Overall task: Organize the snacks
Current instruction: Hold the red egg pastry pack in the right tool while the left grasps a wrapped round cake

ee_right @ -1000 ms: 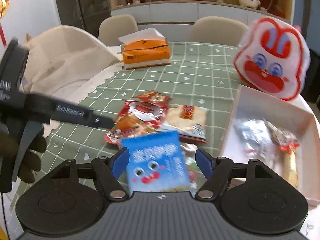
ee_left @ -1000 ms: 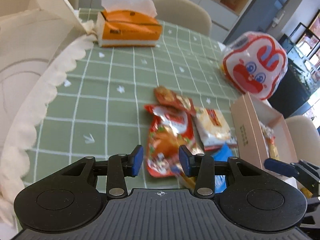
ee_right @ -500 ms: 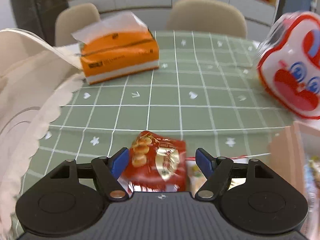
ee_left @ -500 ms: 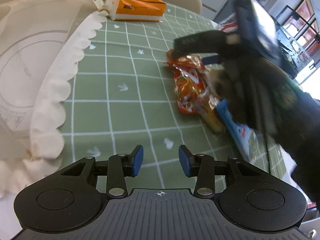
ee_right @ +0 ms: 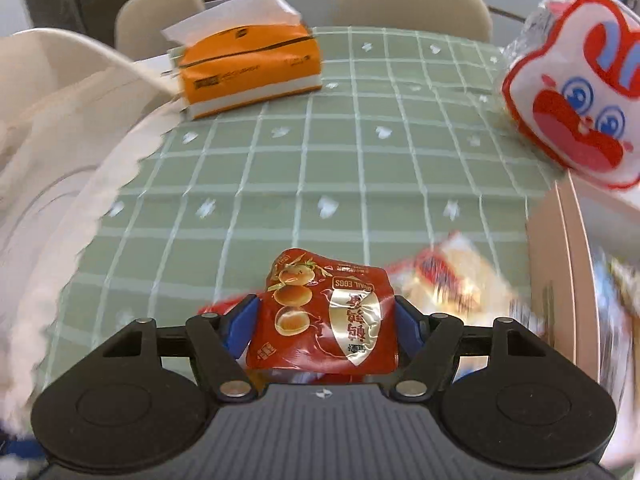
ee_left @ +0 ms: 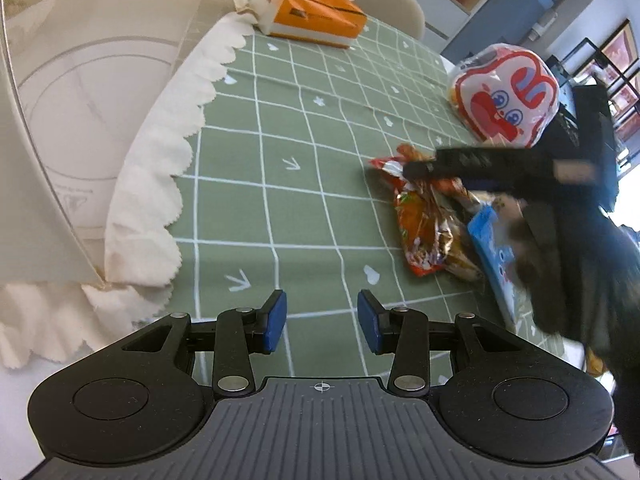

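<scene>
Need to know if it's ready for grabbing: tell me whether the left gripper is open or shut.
Open. In the left wrist view the left gripper has a clear gap between its blue pads, with only green tablecloth showing through; nothing is between them.

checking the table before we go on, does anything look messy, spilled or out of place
Nothing is spilled or torn. The loose snack packets lie overlapped in a heap on the green tablecloth instead of in the box. The red quail egg packet sits between the right tool fingers. The tissue box looks normal.
</scene>
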{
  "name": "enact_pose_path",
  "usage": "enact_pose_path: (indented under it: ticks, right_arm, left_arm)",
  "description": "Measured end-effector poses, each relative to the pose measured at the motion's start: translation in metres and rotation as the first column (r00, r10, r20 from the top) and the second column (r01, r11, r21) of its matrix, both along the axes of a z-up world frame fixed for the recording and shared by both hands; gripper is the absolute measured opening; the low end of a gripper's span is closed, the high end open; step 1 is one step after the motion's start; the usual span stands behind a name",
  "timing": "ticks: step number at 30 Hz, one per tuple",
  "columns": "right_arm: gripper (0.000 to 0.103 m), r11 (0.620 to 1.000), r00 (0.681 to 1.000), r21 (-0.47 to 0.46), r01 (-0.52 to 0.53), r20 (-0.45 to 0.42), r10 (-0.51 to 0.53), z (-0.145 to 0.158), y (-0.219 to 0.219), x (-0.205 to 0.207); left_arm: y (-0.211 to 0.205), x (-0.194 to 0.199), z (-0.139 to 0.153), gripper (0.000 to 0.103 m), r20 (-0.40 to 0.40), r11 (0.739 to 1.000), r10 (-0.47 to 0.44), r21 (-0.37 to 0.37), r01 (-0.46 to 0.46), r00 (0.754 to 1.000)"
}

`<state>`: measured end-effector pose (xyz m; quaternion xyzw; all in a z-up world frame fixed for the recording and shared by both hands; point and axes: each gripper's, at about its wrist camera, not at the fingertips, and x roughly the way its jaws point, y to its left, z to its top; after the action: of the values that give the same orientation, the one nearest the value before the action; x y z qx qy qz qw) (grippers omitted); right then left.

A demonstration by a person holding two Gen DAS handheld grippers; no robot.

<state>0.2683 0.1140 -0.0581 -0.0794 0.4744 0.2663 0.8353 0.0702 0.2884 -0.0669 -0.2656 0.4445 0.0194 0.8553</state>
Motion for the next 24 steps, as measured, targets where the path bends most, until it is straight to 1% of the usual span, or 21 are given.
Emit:
enact_pose_path:
  ticks: [3, 6, 11, 15, 19, 22, 24]
  right_arm:
    - [0.071, 0.999, 0.999, 0.023, -0.039, -0.028, 0.039, 0.002, -0.017, -0.029]
    - [0.071, 0.998, 0.998, 0.032, -0.061, -0.022, 0.062, 0.005, -0.035, -0.057]
    - [0.071, 0.994, 0.994, 0.057, -0.096, -0.050, 0.099, 0.005, -0.089, -0.086]
    - [0.071, 0.993, 0.993, 0.024, -0.115, -0.035, 0.116, -0.001, -0.122, -0.105]
    - [0.071, 0.995, 0.995, -0.020, -0.097, -0.014, 0.097, -0.012, -0.148, -0.115]
    - [0.072, 0.994, 0.995, -0.068, -0.082, 0.044, 0.085, -0.017, -0.160, -0.124]
    - [0.072, 0.995, 0.995, -0.078, -0.066, 0.067, 0.072, -0.017, -0.171, -0.129]
  left_arm:
    - [-0.009, 0.000, -0.001, 0.044, 0.000, 1.000, -0.009, -0.010, 0.009, 1.000]
    - [-0.021, -0.001, 0.001, 0.044, 0.004, 1.000, -0.012, -0.014, 0.012, 1.000]
    - [-0.040, 0.000, 0.004, 0.044, 0.009, 1.000, -0.010, -0.027, 0.010, 1.000]
    - [-0.056, 0.001, 0.004, 0.044, 0.003, 0.999, -0.012, -0.030, 0.012, 1.000]
    - [-0.073, 0.002, 0.004, 0.044, 0.002, 0.999, -0.034, -0.023, 0.034, 0.999]
    - [-0.084, 0.004, 0.002, 0.044, -0.003, 0.998, -0.057, -0.014, 0.056, 0.998]
    - [-0.091, 0.007, 0.002, 0.044, -0.006, 0.997, -0.073, -0.003, 0.073, 0.997]
